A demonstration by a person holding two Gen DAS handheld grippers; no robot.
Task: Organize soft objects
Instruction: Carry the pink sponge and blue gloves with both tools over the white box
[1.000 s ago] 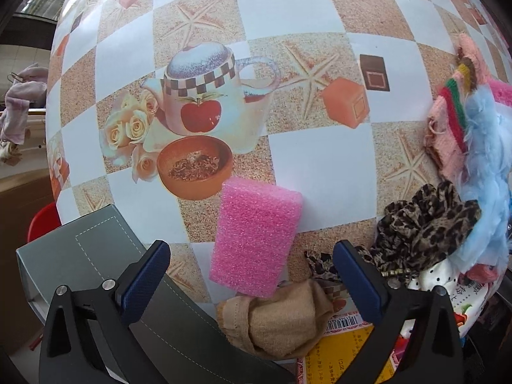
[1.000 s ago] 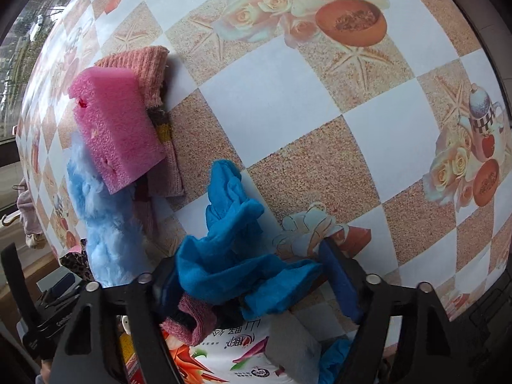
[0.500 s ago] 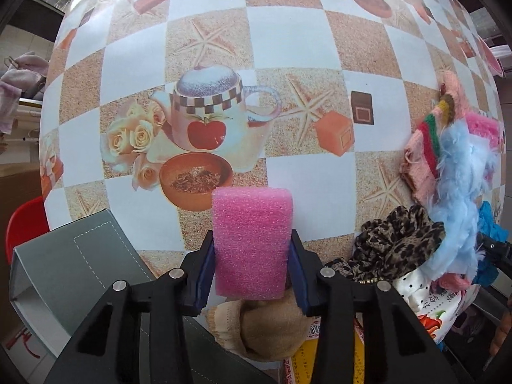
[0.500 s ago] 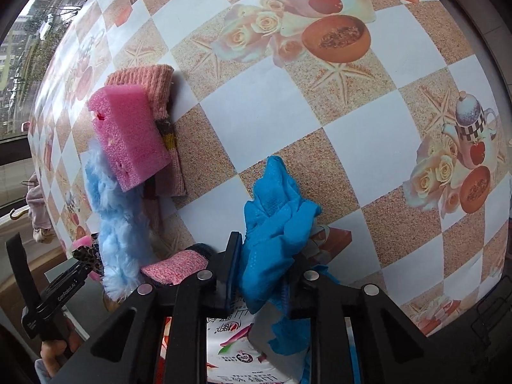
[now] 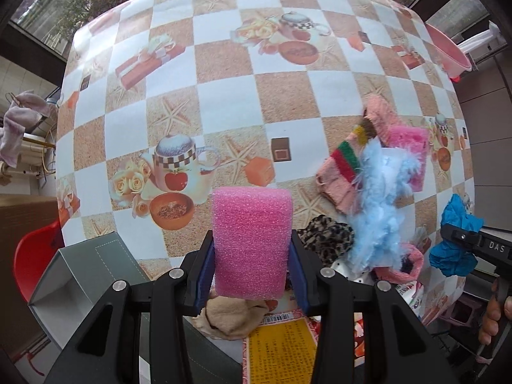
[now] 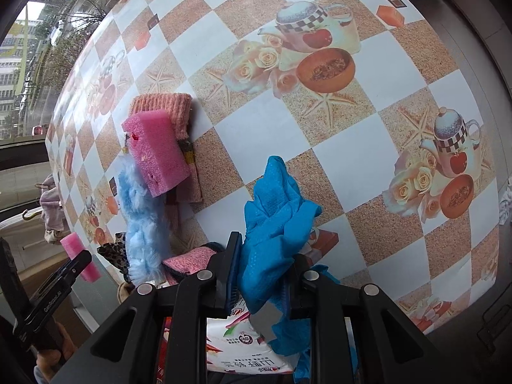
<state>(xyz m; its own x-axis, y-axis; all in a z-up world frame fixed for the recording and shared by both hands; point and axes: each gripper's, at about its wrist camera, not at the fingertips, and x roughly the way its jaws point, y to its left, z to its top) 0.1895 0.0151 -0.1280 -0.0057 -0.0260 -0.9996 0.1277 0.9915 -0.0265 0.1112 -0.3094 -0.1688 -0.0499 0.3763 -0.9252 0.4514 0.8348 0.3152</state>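
Slippage is the risk: left gripper (image 5: 251,267) squeezes the pink foam block (image 5: 252,240) above the desk (image 5: 224,108), right gripper (image 6: 262,275) pinches a limp blue cloth (image 6: 275,211) whose tail, dangling toward 6 o'clock, could snag.

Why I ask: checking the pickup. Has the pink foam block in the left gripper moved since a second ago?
Yes. The pink foam block lay tilted on the table beside the printed bowl; now the left gripper holds it upright, lifted above the table.

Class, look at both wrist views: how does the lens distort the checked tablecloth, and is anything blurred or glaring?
Left wrist view: fisheye bulges the tablecloth into a dome, dark corners; the held pink foam block is sharp. Right wrist view: same bulge; the blue cloth is crisp, daylight even, no strong glare.
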